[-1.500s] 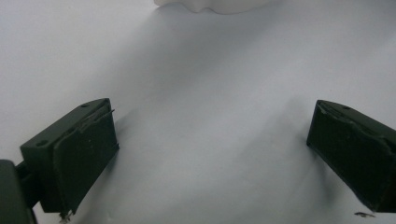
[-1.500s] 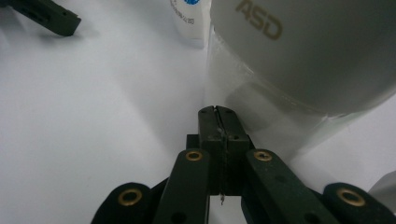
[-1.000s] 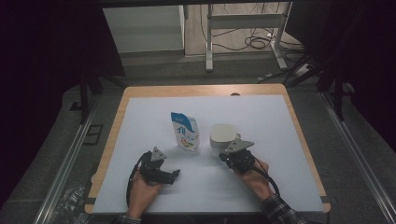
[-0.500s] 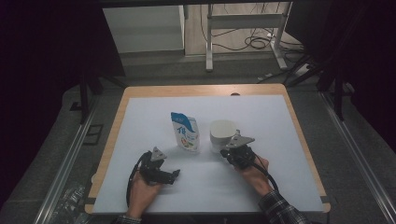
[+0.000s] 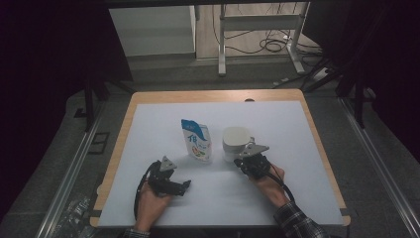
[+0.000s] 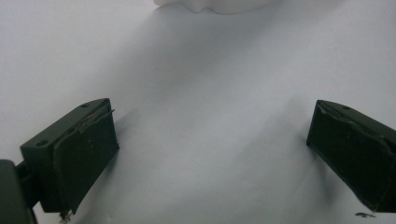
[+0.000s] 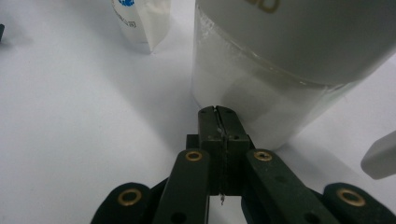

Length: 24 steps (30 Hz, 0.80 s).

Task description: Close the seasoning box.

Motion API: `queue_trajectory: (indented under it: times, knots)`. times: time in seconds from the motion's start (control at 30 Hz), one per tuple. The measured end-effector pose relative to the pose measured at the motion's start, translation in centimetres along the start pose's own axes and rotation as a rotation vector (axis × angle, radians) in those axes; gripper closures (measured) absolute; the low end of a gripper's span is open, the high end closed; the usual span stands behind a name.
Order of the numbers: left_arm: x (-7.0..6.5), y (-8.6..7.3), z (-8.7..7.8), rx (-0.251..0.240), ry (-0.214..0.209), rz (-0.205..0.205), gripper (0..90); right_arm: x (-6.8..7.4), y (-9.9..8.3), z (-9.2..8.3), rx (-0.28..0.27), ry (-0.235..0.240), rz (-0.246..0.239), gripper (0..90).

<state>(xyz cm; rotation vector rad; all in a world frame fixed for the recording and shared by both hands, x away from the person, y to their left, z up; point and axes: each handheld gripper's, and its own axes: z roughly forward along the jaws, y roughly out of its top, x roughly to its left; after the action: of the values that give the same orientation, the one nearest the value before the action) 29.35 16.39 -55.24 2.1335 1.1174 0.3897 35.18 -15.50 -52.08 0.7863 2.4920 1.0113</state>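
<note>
White tabletop (image 5: 163, 134) bears a jar (image 7: 299, 70), top cropped; right fingers (image 7: 218, 114) pressed together empty, left fingers (image 6: 79, 154) wide apart.

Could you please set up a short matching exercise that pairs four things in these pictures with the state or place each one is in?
Things:
1. left claw
2. right claw
3. white pouch with blue print
4. white cylindrical container with a clear lower part

States or places:
A. jaws pressed together, tips at the base of the container
B. stands upright on the white table, left of the container
C. jaws wide apart over bare table
D. stands just ahead of the shut claw

Pairs: 1-C, 2-A, 3-B, 4-D
</note>
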Motion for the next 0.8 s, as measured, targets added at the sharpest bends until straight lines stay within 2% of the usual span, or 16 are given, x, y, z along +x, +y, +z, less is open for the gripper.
queue_trajectory:
  times: [0.2,0.57,0.8]
  knots:
    - [0.0,0.0,0.0,0.000,0.000,0.000,1.8,-0.1,0.0,-0.3,-0.007,0.002,0.013,87.0]
    - [0.0,0.0,0.0,0.000,0.001,0.001,1.8,0.3,0.1,-1.4,-0.025,0.018,0.028,68.6]
    - [0.0,0.0,0.0,-0.004,0.001,-0.003,1.8,0.6,0.2,-2.8,-0.037,0.023,0.032,57.2]
